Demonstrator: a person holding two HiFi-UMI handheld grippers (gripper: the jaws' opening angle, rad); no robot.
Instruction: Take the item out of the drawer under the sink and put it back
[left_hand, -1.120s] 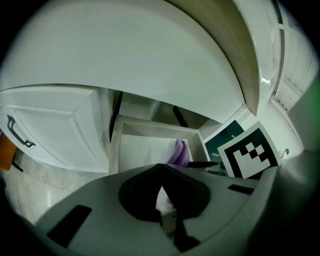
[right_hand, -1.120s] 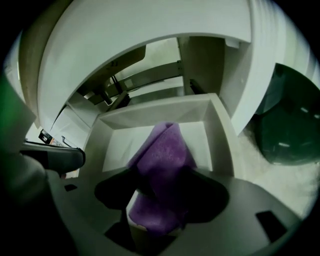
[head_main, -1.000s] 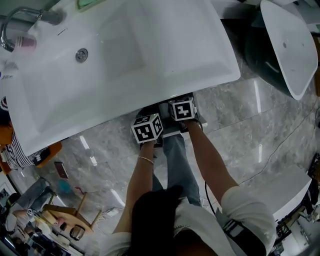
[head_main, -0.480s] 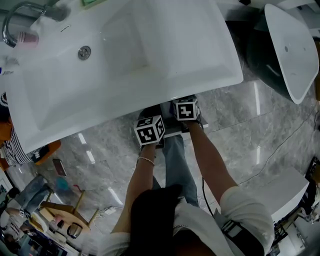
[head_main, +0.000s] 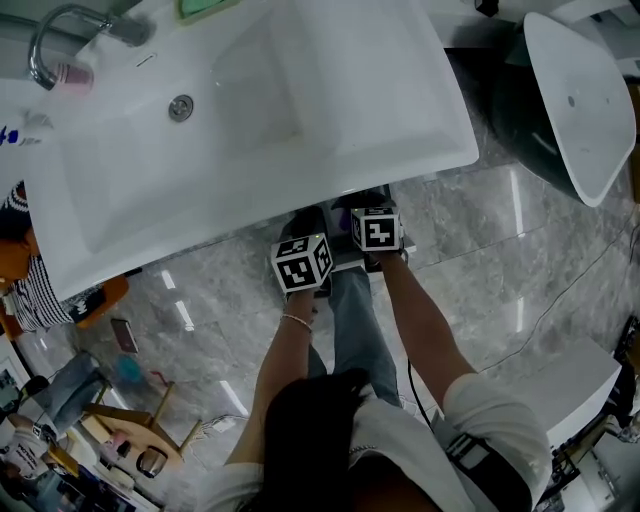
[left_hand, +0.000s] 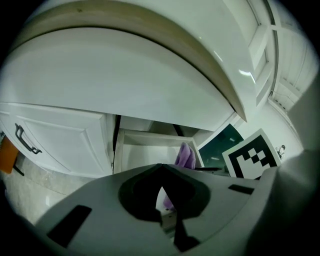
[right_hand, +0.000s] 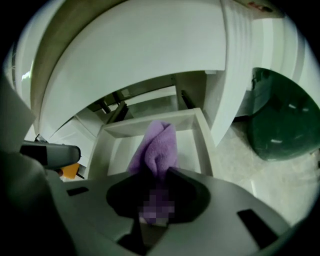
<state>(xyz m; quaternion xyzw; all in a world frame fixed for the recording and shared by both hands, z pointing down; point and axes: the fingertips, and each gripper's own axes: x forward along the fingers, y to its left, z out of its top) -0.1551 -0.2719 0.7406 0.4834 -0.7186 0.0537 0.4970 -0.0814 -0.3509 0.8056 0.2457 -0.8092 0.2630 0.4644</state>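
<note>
The left gripper (left_hand: 161, 197) and right gripper (right_hand: 156, 205) have edged lower in the head view, out from under the sink (head_main: 400, 150). The right jaws have just been closing and now pinch a purple cloth (right_hand: 157, 145), mid-frame over the open drawer (right_hand: 150, 125). The left jaws are pressed together, empty.

**Polished marble floor and white fittings in a washroom**

A broad white sink (head_main: 440, 120) with a chrome tap (head_main: 125, 30) and a round drain (head_main: 181, 106) fills the upper part of the head view. It stands over a glossy grey marble floor (head_main: 560, 260) streaked with bright strips of reflected light (head_main: 515, 195). To the right, a second white oval basin (head_main: 570, 100) lies over a dark rounded body (head_main: 505, 110). Below the sink, a white panelled cabinet door (left_hand: 65, 137) carries a dark handle (left_hand: 25, 140).
</note>
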